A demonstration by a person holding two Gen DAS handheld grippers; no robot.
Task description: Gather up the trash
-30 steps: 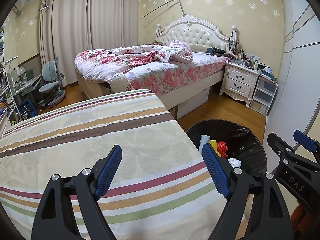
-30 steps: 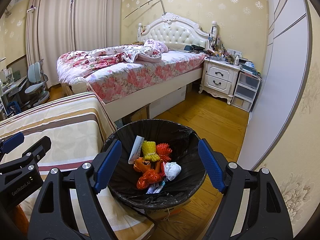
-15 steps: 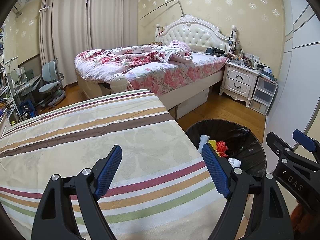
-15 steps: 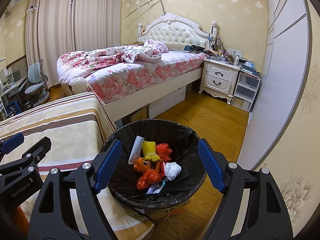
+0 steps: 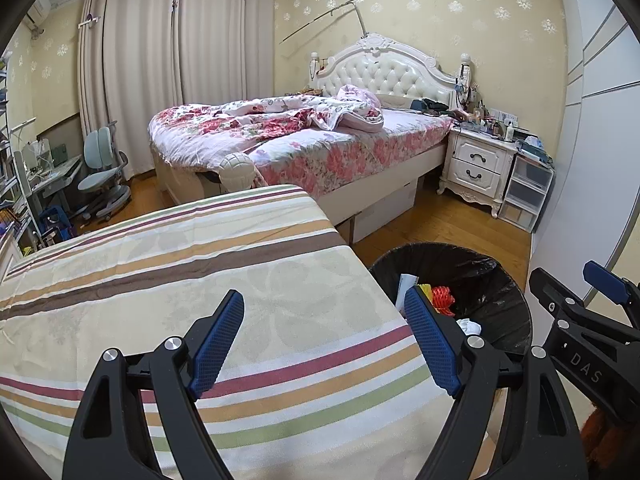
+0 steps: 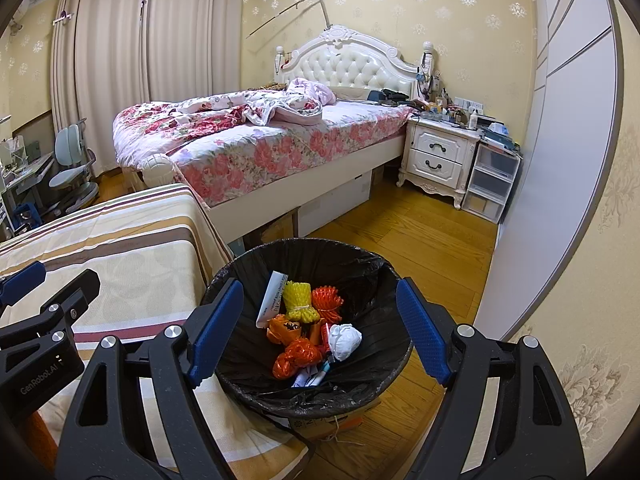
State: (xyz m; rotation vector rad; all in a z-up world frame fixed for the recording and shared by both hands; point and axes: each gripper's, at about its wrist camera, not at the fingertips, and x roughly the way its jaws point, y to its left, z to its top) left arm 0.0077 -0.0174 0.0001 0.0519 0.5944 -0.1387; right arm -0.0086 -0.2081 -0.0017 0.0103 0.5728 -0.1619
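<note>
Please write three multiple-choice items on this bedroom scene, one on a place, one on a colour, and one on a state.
1. Where does the trash bin stand?
A. On the floor beside the striped table
B. On the bed
C. On the nightstand

2. What colour is the bag lining the bin?
A. White
B. Black
C. Blue

3. How are the jaws of the right gripper?
A. Shut on a white wad
B. Shut on nothing
C. Open, holding nothing

Answers:
1. A: the bin sits on the wooden floor next to the table's cloth-covered edge.
2. B: the liner folded over the rim is black in both views.
3. C: its blue pads stand wide apart over the bin, with the white wad lying inside among the other trash.
</note>
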